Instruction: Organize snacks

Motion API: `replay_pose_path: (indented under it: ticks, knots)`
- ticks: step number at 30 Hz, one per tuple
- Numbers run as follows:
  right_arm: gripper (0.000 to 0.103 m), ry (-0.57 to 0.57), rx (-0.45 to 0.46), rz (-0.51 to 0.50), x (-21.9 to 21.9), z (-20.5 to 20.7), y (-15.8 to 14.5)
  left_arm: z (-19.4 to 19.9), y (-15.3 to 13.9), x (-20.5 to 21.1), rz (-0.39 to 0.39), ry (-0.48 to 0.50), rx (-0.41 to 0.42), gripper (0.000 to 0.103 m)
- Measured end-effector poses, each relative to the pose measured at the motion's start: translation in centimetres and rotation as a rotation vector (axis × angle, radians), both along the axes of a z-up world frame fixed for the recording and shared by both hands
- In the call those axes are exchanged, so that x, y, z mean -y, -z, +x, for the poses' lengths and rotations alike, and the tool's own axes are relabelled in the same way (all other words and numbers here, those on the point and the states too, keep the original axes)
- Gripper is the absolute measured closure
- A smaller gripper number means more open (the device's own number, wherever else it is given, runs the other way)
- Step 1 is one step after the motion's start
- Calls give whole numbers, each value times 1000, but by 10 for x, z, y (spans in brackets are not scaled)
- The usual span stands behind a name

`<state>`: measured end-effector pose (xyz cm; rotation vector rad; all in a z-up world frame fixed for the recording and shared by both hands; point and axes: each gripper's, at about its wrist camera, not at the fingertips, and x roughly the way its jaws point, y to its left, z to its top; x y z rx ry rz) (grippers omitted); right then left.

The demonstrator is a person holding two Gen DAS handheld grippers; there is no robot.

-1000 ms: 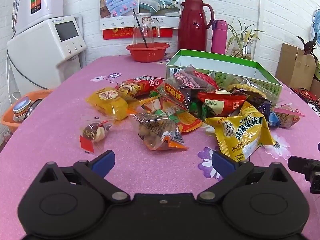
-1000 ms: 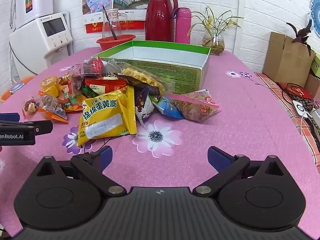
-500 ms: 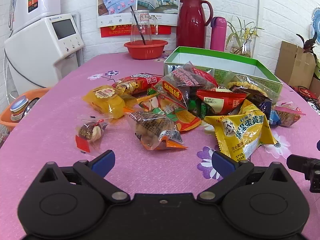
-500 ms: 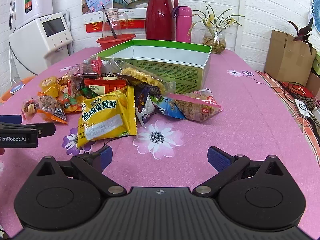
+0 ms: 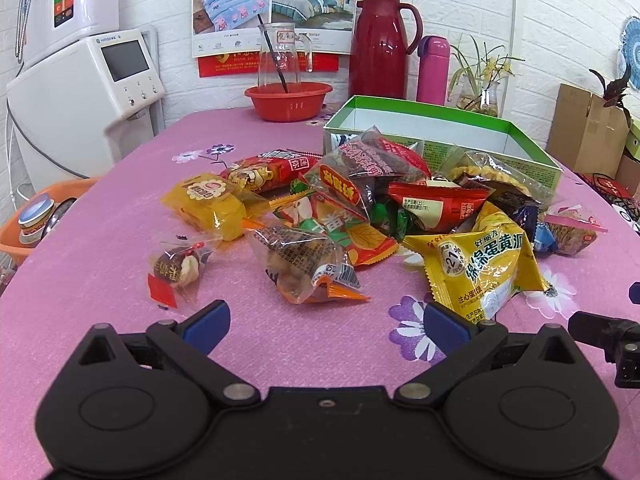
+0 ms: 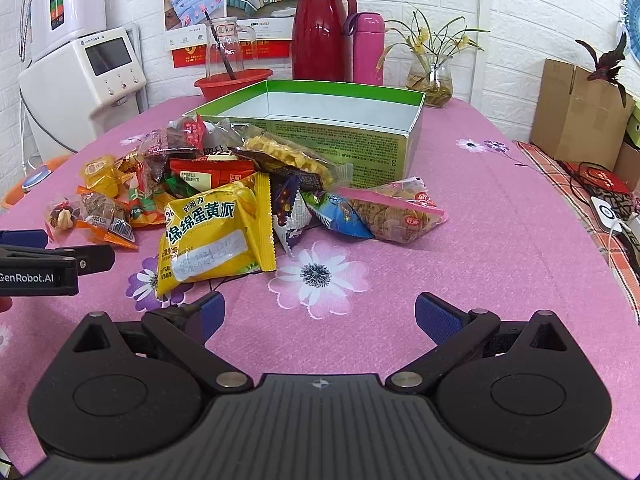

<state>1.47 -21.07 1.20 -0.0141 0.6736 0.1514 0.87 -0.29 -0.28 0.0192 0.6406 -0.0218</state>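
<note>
Jaws wide; snacks [image 5: 360, 216] just ahead

Bright even indoor light, soft faint shadows, glare on wrappers, strong fisheye bending, dark vignetted corners

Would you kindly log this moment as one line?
left gripper: open, empty | right gripper: open, empty | snacks: piled on table | green box: empty

Bare tabletop [image 6: 500, 240] is left along the near edge and the whole right side. The middle is blocked by the snack pile [image 5: 360, 216], with the open green box [image 6: 340, 120] parked right behind it.
</note>
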Motion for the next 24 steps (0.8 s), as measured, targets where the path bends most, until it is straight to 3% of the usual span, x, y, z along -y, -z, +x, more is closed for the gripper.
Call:
replay_pose_path:
  ticks: [24]
  knots:
    - [0,0,-2,24,3,-3,2,-3,-1,1,-5,13,-1,0]
